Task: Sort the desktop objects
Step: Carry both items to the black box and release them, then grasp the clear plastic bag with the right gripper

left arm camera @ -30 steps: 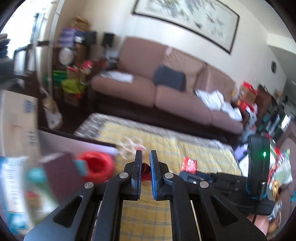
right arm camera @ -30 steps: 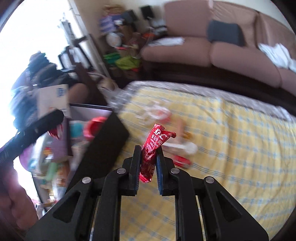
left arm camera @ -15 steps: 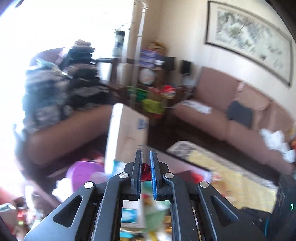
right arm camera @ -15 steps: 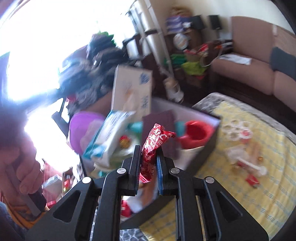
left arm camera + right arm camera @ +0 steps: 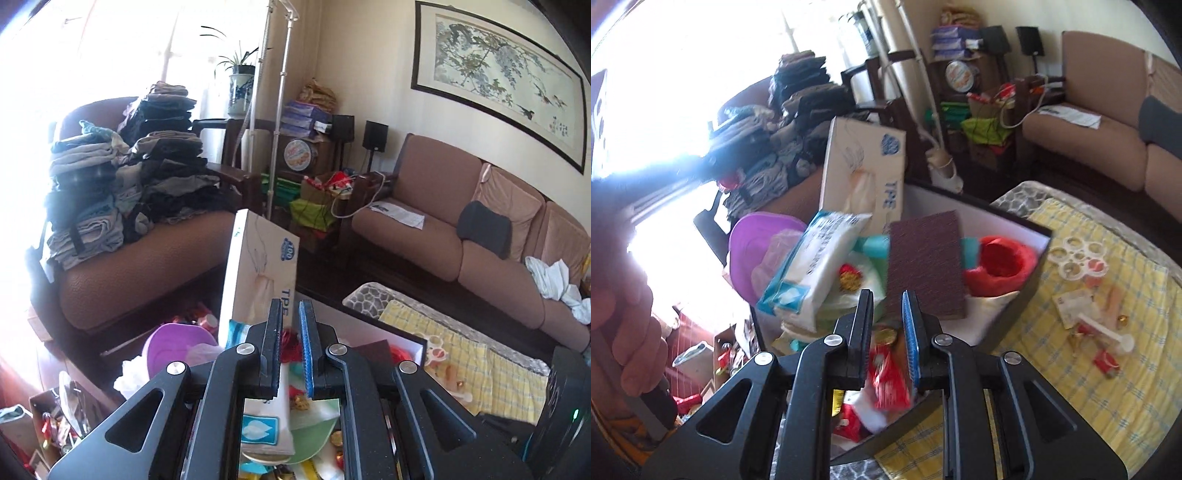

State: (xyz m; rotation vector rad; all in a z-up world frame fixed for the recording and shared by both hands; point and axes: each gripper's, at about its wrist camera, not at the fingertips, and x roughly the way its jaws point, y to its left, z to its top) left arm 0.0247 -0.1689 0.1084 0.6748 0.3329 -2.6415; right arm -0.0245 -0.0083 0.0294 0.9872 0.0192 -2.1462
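Observation:
A black-sided box [image 5: 1030,284] full of sorted things stands at the left end of the yellow checked tablecloth [image 5: 1108,387]. My right gripper [image 5: 887,314] hangs over the box, its jaws slightly apart and empty. The red KFC sachet [image 5: 888,380] is below the fingers, blurred, dropping into the box. My left gripper [image 5: 290,325] is also above the box [image 5: 417,341], jaws a narrow gap apart with nothing between them; a small red item [image 5: 291,339] lies in the box just below.
In the box are a wet-wipes pack [image 5: 812,266], a maroon pad [image 5: 925,266], a red bowl [image 5: 1001,266] and a tall white carton [image 5: 862,177]. Loose items [image 5: 1097,332] and a white ring holder [image 5: 1078,258] lie on the cloth. A sofa [image 5: 480,229] stands behind.
Both grippers swung left from the cloth to over the box. The right gripper opened and let go of the KFC sachet, which now falls. The left gripper's red item is no longer between its fingers.

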